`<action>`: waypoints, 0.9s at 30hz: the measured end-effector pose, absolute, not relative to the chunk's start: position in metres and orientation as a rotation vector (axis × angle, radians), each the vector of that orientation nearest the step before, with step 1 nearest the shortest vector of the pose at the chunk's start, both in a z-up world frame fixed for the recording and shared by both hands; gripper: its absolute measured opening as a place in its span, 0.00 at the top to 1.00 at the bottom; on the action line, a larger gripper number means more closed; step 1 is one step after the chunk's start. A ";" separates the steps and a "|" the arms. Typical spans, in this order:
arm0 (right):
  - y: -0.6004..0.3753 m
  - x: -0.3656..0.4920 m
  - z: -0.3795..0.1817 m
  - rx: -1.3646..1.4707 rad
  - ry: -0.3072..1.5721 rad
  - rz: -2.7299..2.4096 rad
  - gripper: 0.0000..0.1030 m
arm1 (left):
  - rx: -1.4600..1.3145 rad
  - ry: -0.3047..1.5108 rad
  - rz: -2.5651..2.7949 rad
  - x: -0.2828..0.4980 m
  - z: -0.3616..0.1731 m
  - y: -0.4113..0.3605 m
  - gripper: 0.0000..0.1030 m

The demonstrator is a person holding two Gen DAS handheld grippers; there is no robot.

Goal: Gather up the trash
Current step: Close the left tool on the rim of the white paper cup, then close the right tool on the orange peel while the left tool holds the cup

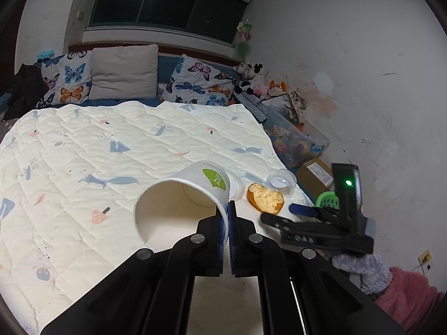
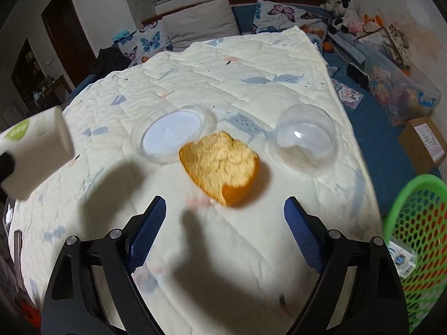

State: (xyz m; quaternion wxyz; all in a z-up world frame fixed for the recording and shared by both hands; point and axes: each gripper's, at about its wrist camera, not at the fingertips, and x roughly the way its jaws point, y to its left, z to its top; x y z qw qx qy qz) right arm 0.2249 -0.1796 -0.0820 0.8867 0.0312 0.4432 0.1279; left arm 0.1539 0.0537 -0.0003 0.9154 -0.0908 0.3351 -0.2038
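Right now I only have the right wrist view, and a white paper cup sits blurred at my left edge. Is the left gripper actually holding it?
Observer: Yes. The left gripper is shut on the rim of the paper cup, one finger inside the mouth and one outside.
Operator: Anything inside the cup?
Observer: From the left wrist, the part of the inside I can see looks bare; the cup is tilted with its mouth toward the camera.
Operator: How does my right gripper stand?
Observer: The right gripper is open and points at the orange peel, not touching it.
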 end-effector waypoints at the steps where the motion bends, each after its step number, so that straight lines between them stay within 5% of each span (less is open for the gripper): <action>1: -0.178 0.228 -0.083 0.065 0.922 0.263 0.18 | -0.189 0.690 -0.420 0.154 -0.001 0.055 0.97; 11: -0.171 0.242 -0.088 0.028 0.913 0.212 0.36 | -0.205 0.698 -0.431 0.156 -0.006 0.056 0.97; 14: -0.175 0.239 -0.087 0.036 0.912 0.228 0.50 | -0.208 0.696 -0.436 0.156 -0.006 0.054 0.97; 27: -0.186 0.206 -0.080 0.068 0.905 0.265 0.60 | -0.202 0.692 -0.461 0.146 -0.002 0.042 0.97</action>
